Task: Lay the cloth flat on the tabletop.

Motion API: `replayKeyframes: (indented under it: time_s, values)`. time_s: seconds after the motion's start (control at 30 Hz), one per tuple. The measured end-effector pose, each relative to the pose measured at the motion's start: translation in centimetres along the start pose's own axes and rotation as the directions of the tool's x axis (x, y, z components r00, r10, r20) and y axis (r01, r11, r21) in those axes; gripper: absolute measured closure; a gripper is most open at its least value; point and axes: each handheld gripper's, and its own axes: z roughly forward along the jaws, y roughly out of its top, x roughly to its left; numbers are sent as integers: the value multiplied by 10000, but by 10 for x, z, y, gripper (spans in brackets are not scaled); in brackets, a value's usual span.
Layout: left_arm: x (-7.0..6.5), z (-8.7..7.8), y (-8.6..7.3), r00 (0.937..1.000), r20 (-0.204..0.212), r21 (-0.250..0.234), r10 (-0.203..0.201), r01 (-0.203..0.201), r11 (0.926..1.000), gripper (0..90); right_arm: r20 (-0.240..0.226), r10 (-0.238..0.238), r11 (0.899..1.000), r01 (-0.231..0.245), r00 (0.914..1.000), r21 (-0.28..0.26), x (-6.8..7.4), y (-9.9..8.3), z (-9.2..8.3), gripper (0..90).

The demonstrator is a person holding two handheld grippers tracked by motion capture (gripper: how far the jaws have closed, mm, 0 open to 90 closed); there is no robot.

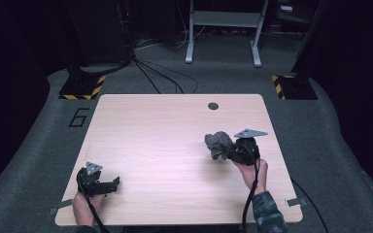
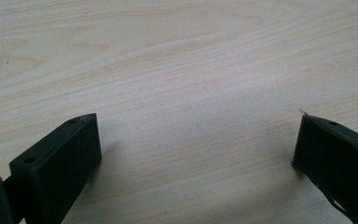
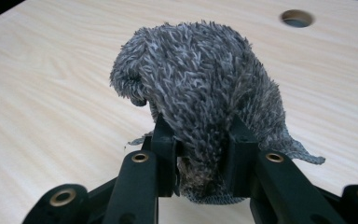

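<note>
From above, the person is holding the right tongs [image 1: 229, 154] over the right half of the worktop [image 1: 165, 145], and a shaggy grey cloth [image 1: 218, 142] is bunching up at their tip, some way nearer the person than the round cable hole [image 1: 213, 106] and slightly to its right. The left tongs [image 1: 112, 183] are lying far off from the cloth, at the near left corner of the worktop, pointing across toward the cloth's side.

Along the left tongs [image 2: 196, 140], both jaws are standing wide apart with bare wood grain between them.

Along the right tongs [image 3: 200, 142], the jaws are squeezing the cloth [image 3: 200, 88] narrowly at its lower fold, the fluffy bulk is billowing above them, and the cable hole [image 3: 297, 18] is lying beyond the cloth at the upper right.
</note>
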Motion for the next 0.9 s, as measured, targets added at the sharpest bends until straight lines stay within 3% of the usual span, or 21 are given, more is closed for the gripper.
replayKeyframes:
  time_s: [0.17,0.5,0.63,0.73,0.77,0.9]
  values:
    - [0,0,0,10000,0,-8,-2,2,10000,6,-646,-43,9998,54,9979,169,22,-6,9,701]
    - [0,0,0,10000,-15,-17,8,-8,10000,7,-1479,99,9996,-60,9889,267,47,-14,19,701]
    - [0,0,0,10000,-14,-12,15,-15,10000,7,-1673,166,9991,-98,9858,414,57,-18,22,701]
    - [0,0,0,10000,-14,-12,14,-14,10000,7,-1789,99,9981,13,9838,622,68,-24,27,700]
    - [0,0,0,10000,-20,43,27,-27,10000,7,-1720,-108,9967,244,9850,773,76,-28,30,698]
    - [0,0,0,10000,-22,38,21,-21,10000,8,-1989,-159,9952,346,9799,912,86,-36,35,695]
